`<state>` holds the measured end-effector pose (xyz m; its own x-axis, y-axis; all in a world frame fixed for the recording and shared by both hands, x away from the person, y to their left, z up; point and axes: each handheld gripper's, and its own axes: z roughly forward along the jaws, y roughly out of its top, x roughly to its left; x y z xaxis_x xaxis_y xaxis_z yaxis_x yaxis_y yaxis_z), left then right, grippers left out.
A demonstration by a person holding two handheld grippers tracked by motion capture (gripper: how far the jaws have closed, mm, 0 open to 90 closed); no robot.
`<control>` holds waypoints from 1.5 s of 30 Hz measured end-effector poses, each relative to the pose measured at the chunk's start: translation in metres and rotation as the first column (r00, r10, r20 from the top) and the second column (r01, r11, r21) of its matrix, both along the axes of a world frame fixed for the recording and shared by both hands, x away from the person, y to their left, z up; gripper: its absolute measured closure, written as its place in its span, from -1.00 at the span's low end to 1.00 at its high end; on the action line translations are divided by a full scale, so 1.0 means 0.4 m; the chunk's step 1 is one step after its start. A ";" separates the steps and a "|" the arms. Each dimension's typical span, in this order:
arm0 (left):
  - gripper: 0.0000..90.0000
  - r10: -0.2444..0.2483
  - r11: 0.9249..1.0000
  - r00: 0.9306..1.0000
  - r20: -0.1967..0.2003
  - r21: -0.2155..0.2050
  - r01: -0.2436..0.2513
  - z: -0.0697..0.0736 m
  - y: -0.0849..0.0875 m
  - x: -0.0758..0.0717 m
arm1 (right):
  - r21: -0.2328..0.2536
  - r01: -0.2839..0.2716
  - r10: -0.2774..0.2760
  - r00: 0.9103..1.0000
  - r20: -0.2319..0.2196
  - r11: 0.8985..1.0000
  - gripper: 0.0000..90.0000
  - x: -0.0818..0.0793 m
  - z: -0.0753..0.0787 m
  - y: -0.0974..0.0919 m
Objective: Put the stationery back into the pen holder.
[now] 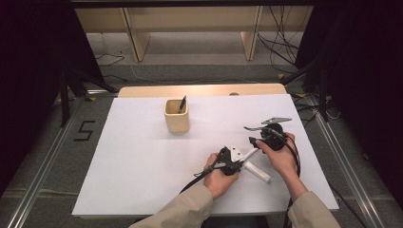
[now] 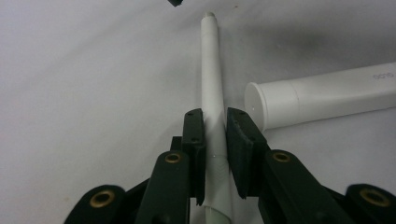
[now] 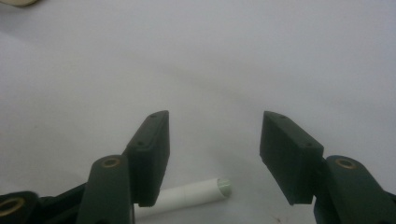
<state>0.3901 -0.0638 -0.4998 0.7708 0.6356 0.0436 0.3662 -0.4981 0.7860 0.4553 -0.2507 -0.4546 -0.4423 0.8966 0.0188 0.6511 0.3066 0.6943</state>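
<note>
Jaws of left gripper [image 2: 215, 140] clamped on white pen [image 2: 212, 88], right gripper [image 3: 212, 154] jaws apart (bare table [image 1: 142, 161] around), tube [image 2: 322, 95] just beside.

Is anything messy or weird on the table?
Not much. A white tube lies flat on the white table, loose, while a dark pen stands in the cup. The left gripper is shut on a thin white pen. Nothing looks spilled or broken.

My table [image 1: 142, 156] is evenly lit, its surroundings dark; close views look soft, with faint shadows under my fingers [image 3: 149, 154].
</note>
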 end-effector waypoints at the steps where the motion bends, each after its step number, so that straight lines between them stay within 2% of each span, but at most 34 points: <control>1: 0.72 0.002 1.000 1.000 0.000 0.000 -0.002 0.000 0.000 0.000 | 0.000 0.000 0.000 1.000 0.000 1.000 -0.04 0.000 0.000 0.000; 13: 0.74 0.014 1.000 1.000 0.003 -0.003 -0.014 0.000 -0.002 -0.004 | 0.002 0.007 -0.007 1.000 0.005 1.000 -0.07 -0.001 0.002 -0.001; 26: 0.75 0.023 0.999 1.000 -0.016 -0.029 -0.023 0.001 0.005 -0.003 | 0.008 0.035 -0.035 0.999 0.021 0.999 -0.10 -0.002 0.007 -0.011; 36: 0.75 0.031 0.998 1.000 -0.001 -0.049 -0.031 0.007 0.030 -0.003 | 0.032 0.057 -0.058 0.998 0.028 0.998 -0.16 -0.004 0.013 -0.018; 45: 0.75 0.057 0.995 0.998 0.017 -0.078 -0.055 0.020 0.060 0.000 | 0.078 0.057 -0.058 0.998 0.010 0.995 -0.28 -0.006 0.016 -0.020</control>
<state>0.3903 -0.0397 -0.4920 0.7332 0.6800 0.0072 0.3760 -0.4141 0.8289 0.4529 -0.2587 -0.4482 -0.3903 0.9168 0.0839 0.6573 0.2137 0.7227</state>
